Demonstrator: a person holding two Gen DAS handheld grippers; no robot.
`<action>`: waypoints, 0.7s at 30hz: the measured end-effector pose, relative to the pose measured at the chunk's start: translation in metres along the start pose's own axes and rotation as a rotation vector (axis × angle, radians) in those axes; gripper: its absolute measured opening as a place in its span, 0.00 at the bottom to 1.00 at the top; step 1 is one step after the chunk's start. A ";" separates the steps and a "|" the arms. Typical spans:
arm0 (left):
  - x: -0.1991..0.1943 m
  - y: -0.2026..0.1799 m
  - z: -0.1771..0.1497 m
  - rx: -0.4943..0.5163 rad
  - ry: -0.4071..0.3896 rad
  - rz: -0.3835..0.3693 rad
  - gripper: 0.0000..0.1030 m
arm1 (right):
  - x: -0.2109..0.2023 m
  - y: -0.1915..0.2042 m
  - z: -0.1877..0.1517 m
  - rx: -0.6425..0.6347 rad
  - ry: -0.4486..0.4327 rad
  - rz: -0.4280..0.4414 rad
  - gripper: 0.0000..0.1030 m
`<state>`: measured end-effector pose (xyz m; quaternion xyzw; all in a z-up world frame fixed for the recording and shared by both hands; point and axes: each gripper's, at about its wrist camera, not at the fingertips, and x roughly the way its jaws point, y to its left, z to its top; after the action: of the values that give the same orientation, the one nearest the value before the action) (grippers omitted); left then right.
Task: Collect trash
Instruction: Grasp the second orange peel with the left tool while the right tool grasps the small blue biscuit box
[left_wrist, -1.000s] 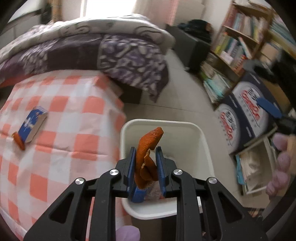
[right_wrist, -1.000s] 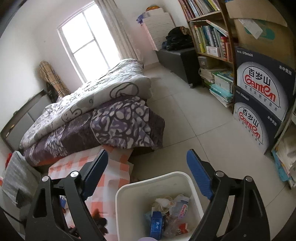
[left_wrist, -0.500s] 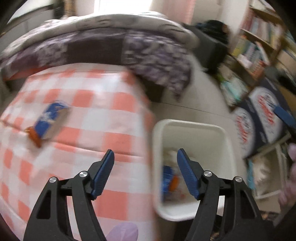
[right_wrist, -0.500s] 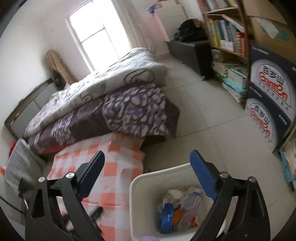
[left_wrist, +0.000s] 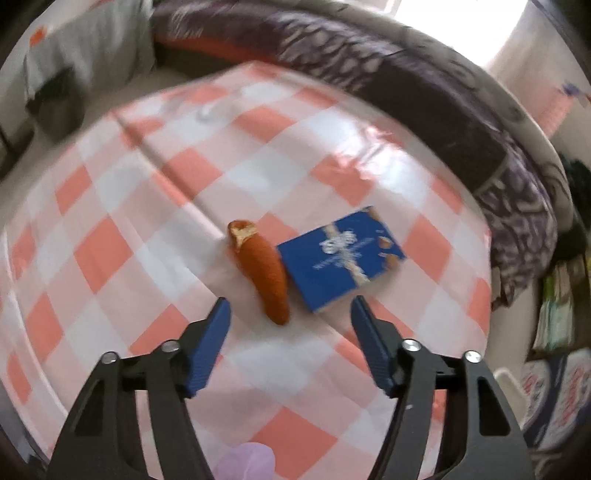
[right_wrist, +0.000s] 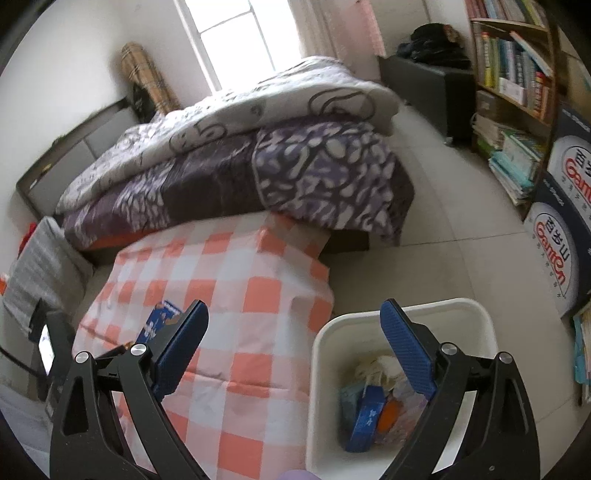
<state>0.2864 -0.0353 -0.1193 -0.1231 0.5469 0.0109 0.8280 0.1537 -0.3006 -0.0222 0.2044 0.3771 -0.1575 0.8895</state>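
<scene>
The left gripper (left_wrist: 290, 314) is hovering, fingers spread and empty, over the checked tablecloth (left_wrist: 110, 206) — an orange peel (left_wrist: 264, 271) is lying beside a blue box (left_wrist: 338, 258). The right gripper (right_wrist: 291, 332) is gaping empty too — above the white bin (right_wrist: 476, 314), which is holding trash.

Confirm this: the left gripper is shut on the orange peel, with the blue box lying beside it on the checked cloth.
Not quite: the left gripper is open and holds nothing. The left wrist view shows the orange peel lying on the checked cloth beside the blue box.
</scene>
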 end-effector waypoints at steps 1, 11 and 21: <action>0.007 0.005 0.003 -0.022 0.011 0.019 0.59 | 0.002 0.002 0.000 -0.002 0.001 0.000 0.87; 0.042 0.005 0.024 -0.013 0.025 0.023 0.58 | 0.029 0.031 -0.004 -0.043 0.051 0.001 0.88; 0.039 0.030 0.028 0.007 0.054 -0.044 0.22 | 0.051 0.050 -0.006 -0.052 0.133 0.052 0.87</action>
<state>0.3231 -0.0048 -0.1498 -0.1324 0.5661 -0.0126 0.8136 0.2057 -0.2609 -0.0517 0.2012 0.4340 -0.1105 0.8712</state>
